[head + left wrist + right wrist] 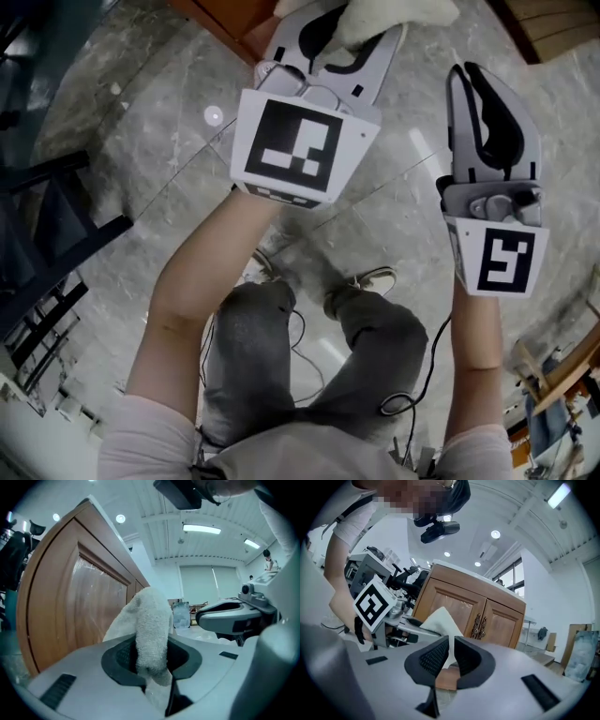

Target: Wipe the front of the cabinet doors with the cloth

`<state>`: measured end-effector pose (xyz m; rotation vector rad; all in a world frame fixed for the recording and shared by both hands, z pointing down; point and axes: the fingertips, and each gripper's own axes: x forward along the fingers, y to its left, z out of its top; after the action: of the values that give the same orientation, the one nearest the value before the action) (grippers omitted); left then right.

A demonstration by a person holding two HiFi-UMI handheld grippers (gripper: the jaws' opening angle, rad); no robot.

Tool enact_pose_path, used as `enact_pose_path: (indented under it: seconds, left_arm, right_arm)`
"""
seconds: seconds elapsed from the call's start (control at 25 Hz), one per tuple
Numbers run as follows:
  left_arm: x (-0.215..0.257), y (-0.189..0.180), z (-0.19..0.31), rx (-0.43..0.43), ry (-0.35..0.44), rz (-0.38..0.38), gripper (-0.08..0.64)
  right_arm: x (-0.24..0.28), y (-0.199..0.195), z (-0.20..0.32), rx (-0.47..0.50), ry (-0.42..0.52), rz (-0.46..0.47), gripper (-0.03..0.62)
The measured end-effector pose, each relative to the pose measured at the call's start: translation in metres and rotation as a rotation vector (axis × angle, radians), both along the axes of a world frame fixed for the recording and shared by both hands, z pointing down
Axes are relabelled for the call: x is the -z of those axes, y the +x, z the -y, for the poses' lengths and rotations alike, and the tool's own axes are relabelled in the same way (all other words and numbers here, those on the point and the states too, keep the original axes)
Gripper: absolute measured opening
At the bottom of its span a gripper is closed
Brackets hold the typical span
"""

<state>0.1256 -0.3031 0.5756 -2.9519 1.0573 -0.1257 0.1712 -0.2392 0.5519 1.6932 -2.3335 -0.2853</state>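
A white terry cloth (pixel 151 630) sticks up between the jaws of my left gripper (pixel 151 657), which is shut on it. In the head view the cloth (pixel 394 11) bunches at the top edge beyond that left gripper (pixel 342 37), close to the brown cabinet (pixel 234 19). A wooden cabinet door (pixel 79 602) stands just left of the cloth; I cannot tell if they touch. My right gripper (pixel 472 80) hangs to the right, jaws together with nothing held. From the right gripper (pixel 451 656) view, the cloth (pixel 440 620) lies in front of two panelled doors (pixel 501 623) with ornate handles (pixel 478 625).
Grey marble floor tiles (pixel 141 141) lie below. A dark metal rack (pixel 47 234) stands at the left. The person's legs and shoes (pixel 366 281) are beneath the grippers, with a cable (pixel 412 394) trailing. Wooden furniture (pixel 562 375) sits at the lower right.
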Motion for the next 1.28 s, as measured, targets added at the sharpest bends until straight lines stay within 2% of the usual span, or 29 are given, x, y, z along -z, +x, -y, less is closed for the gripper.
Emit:
enact_pose_path:
  seconds: [0.08,0.24,0.44,0.72,0.92,1.08,1.28]
  left_arm:
    - [0.013,-0.002,-0.011,-0.004,-0.015,-0.009,0.117]
    - [0.033,-0.012,-0.028,0.028,-0.116,-0.02,0.117]
    - [0.063,-0.026,-0.054,0.053,-0.199,0.006,0.117]
    - [0.151,-0.045,-0.099,0.026,-0.212,0.063,0.117]
    - [0.216,-0.066,-0.114,0.039,-0.222,0.072,0.117]
    - [0.256,-0.089,-0.122,0.053,-0.245,0.072,0.117]
    - [0.298,-0.116,-0.126,0.078,-0.287,0.052,0.117]
  right_arm:
    - [0.016,0.002,-0.004,-0.017,-0.019,0.011,0.057]
    - [0.046,0.006,-0.017,-0.048,-0.068,0.022,0.057]
    - [0.087,-0.003,-0.045,-0.033,-0.145,0.043,0.057]
    - [0.173,-0.029,-0.076,-0.018,-0.217,0.099,0.057]
    - [0.246,-0.047,-0.081,-0.02,-0.203,0.117,0.057]
    - [0.286,-0.073,-0.084,-0.025,-0.218,0.144,0.057]
    - [0.336,-0.091,-0.082,-0.051,-0.221,0.13,0.057]
